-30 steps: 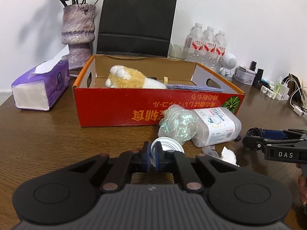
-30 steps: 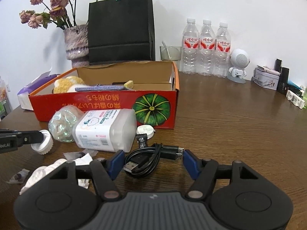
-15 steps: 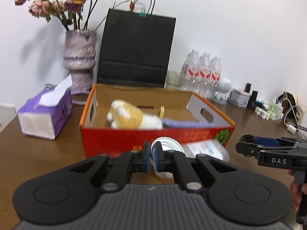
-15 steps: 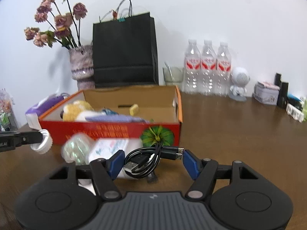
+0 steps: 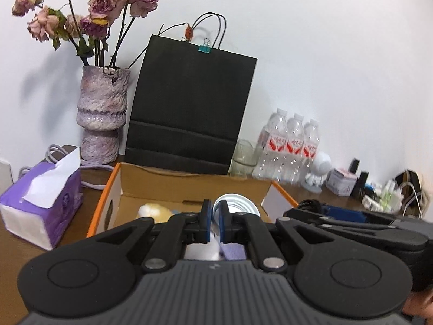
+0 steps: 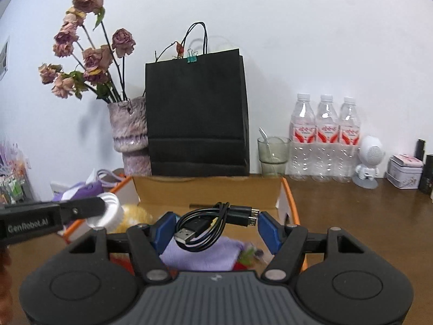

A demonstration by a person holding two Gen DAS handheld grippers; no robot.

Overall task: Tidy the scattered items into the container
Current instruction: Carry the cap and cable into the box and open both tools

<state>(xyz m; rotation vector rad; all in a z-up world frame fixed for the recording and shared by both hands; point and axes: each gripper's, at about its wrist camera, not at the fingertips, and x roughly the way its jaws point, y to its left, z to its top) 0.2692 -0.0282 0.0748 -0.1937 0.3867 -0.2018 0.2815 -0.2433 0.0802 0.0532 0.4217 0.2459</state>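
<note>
My left gripper (image 5: 214,216) is shut on the rim of a white jar lid (image 5: 235,205) and holds it above the open cardboard box (image 5: 189,187). The lid also shows in the right wrist view (image 6: 109,211), pinched by the left gripper over the box's left side. My right gripper (image 6: 216,227) is shut on a coiled black USB cable (image 6: 213,224) and holds it above the box (image 6: 205,189). Inside the box lie a yellow plush toy (image 6: 135,214) and a purple cloth (image 6: 203,254).
Behind the box stand a black paper bag (image 6: 197,113), a vase of dried roses (image 6: 130,135), a glass (image 6: 272,157) and three water bottles (image 6: 324,140). A purple tissue box (image 5: 43,203) sits left. A small white robot figure (image 6: 368,162) and a tin (image 6: 404,170) stand right.
Both grippers have risen from the table and moved forward over the box, each still holding its item. The jar and wrappers in front of the box have dropped out of view.
</note>
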